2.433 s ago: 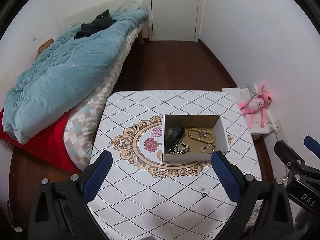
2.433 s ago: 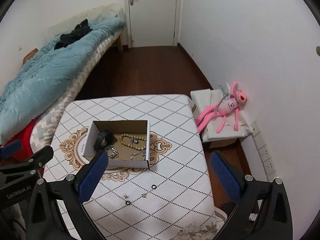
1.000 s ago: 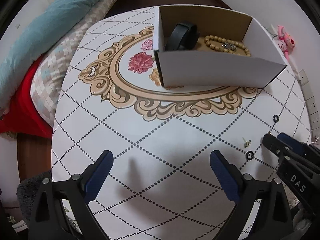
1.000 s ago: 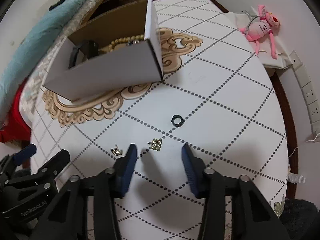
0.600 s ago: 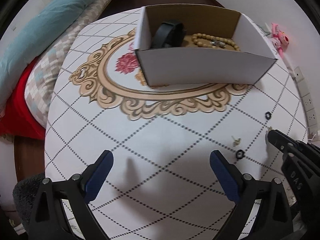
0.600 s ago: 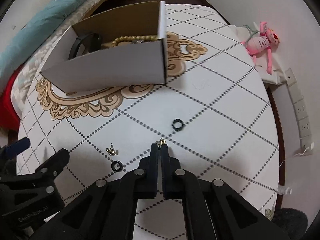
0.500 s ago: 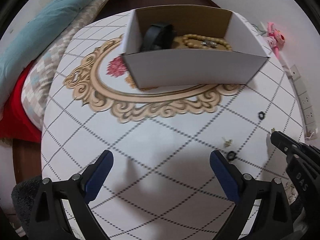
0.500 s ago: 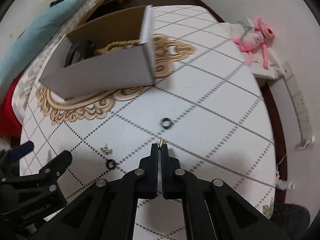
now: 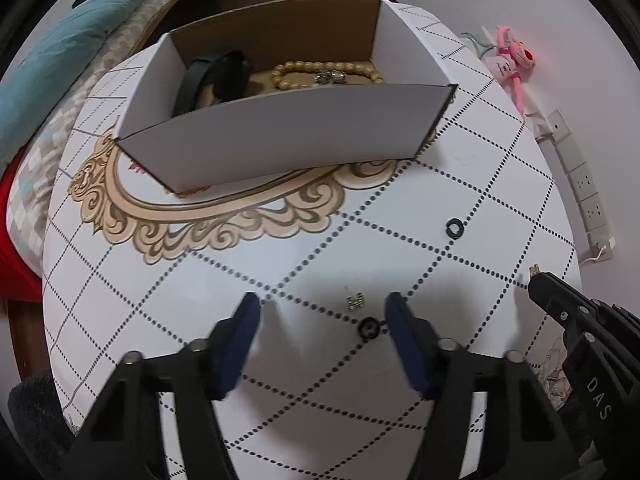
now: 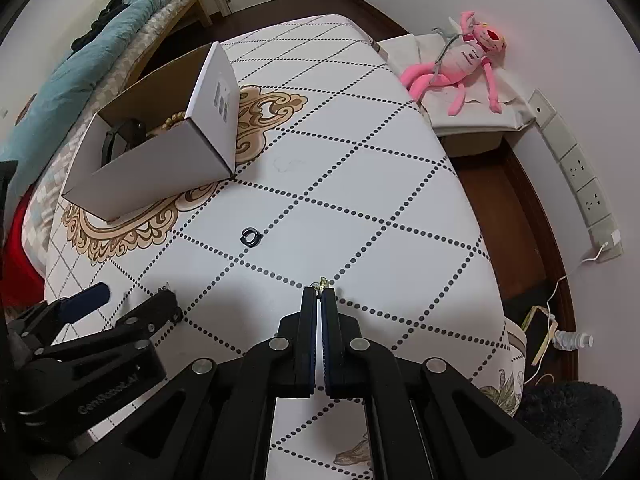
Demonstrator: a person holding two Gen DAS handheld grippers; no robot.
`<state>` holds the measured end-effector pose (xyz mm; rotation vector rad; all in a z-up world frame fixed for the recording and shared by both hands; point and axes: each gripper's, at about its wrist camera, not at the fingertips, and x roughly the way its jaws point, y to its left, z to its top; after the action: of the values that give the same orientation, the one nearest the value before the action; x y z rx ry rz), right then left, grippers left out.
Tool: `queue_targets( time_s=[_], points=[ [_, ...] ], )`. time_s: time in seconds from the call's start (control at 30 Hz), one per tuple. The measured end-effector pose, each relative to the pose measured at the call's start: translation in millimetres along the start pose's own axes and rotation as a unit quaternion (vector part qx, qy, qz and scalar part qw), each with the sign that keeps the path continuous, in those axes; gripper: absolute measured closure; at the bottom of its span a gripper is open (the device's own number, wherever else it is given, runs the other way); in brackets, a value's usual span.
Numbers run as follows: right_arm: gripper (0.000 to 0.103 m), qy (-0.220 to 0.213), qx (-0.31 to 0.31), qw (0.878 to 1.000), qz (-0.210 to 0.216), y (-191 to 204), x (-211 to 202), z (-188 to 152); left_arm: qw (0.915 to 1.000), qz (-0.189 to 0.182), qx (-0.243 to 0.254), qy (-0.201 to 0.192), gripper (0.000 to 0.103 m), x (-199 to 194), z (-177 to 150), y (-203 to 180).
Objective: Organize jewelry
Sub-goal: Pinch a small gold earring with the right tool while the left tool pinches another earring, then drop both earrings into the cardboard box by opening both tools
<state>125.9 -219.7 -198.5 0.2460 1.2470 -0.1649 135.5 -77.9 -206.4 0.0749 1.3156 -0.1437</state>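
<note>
1. A small gold earring [image 10: 322,282] is pinched at the very tips of the right gripper [image 10: 319,294], whose fingers are clenched on it just above the table [image 10: 360,208].
2. A second gold earring [image 9: 355,301] lies on the table between the fingers of the left gripper [image 9: 322,312], nearer the right finger.
3. A small black ring [image 9: 369,327] lies just below that earring, right beside the inner face of the right finger.
4. The left gripper's fingers are closing, with the earring and ring in the gap and neither yet pressed.
5. Another black ring [image 9: 454,228] lies alone farther up the table, well apart from both grippers.
6. Beyond it stands an open cardboard box [image 9: 280,140] on the table's gold medallion print, holding a black band [image 9: 216,76] and a bead bracelet [image 9: 320,74].
7. A pink plush toy [image 10: 460,60] lies off the table by the wall, and a bed with a teal blanket [image 9: 52,40] runs along the far left.
</note>
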Motion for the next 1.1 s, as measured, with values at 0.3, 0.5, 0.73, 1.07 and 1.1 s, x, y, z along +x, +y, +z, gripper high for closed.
queue_targets(
  time_s=[0.3, 0.5, 0.73, 1.07, 1.1],
  points=[
    [0.101, -0.003, 0.007, 1.000, 0.002, -3.4, -1.8, 3.1, 0.9998, -0.006, 0.016, 0.009, 0.073, 7.5, 1.0, -7.9],
    [0.101, -0.006, 0.012, 1.000, 0.002, -6.5, -4.1, 3.3, 0.9994, -0.016, 0.030, -0.001, 0.097, 5.6, -0.1, -11.9],
    [0.101, -0.019, 0.013, 1.000, 0.011, -5.4, -16.8, 7.8, 0.9988, -0.033, 0.031, -0.017, 0.097, -8.2, 1.2, -9.0],
    [0.101, -0.063, -0.008, 0.995, 0.081, 31.9, -60.4, 54.5, 0.9951, -0.064, -0.001, -0.076, 0.097, -79.4, 45.7, 40.9],
    [0.101, -0.065, -0.012, 0.994, 0.090, 39.1, -62.4, 64.0, 0.9947, -0.062, -0.005, -0.081, 0.097, -81.7, 53.6, 46.2]
  ],
)
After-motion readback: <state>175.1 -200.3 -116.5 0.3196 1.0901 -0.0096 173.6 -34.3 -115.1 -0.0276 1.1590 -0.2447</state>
